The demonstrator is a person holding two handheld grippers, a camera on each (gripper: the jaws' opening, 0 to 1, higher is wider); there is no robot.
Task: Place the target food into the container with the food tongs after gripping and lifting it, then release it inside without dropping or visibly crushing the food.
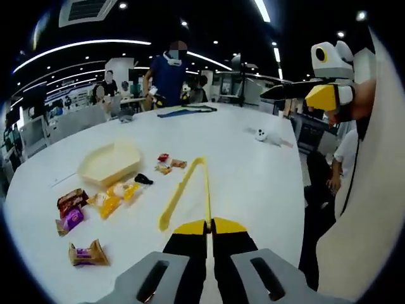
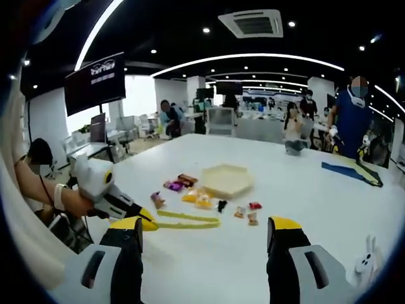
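Note:
My left gripper (image 1: 207, 227) is shut on the joined end of the yellow food tongs (image 1: 190, 187), whose two arms spread open over the white table (image 1: 253, 183) with nothing between them. The pale yellow container (image 1: 109, 163) lies empty to the left of the tong tips. Several wrapped snacks sit near it: orange-yellow packets (image 1: 117, 196), a small black piece (image 1: 143, 179), small red pieces (image 1: 166, 161). In the right gripper view the left gripper (image 2: 136, 218) enters from the left holding the tongs (image 2: 186, 220), with the container (image 2: 226, 180) beyond. My right gripper (image 2: 207, 231) is open, held above the table.
More packets lie at the left: brown (image 1: 71, 199), purple (image 1: 73, 218) and a twisted one (image 1: 88, 253). A small white toy rabbit (image 1: 262, 135) sits at the right, a dark blue item (image 1: 186, 111) at the far edge. A person (image 1: 168, 76) stands behind the table.

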